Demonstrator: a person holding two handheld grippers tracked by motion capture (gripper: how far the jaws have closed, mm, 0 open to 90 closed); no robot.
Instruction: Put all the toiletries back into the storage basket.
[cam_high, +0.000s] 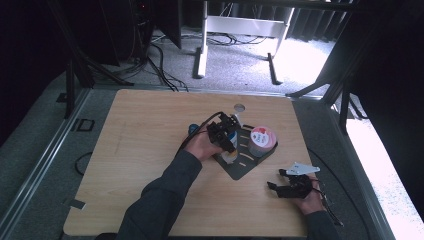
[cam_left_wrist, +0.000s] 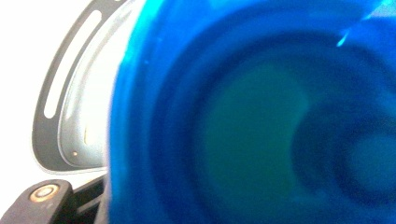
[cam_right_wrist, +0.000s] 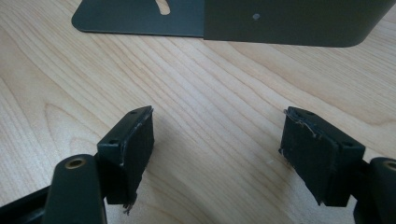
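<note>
The translucent blue plastic cup (cam_left_wrist: 252, 121), gripped by my left jaws (cam_high: 226, 134), may tip the pink cup (cam_high: 262, 141) at three o'clock; right jaws (cam_right_wrist: 219, 154) open.

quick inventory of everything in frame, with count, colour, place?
Table: 1, light wood, centre of high view.
Rack: 1, dark grey slotted metal plate, right of table centre.
Blue container: 1, translucent blue, close up against the left gripper's camera, at the rack; blurred.
Pink container: 1, pink with white label on top, on the rack's right end.
Hole: 1, round, far edge of table.
White frame: 1, on the floor beyond the table.
Left gripper: 1, black, over the rack, at the blue container.
Right gripper: 1, black, near right of table, fingers apart, nothing between them.
Sleeves: 2, dark, bottom edge.
</note>
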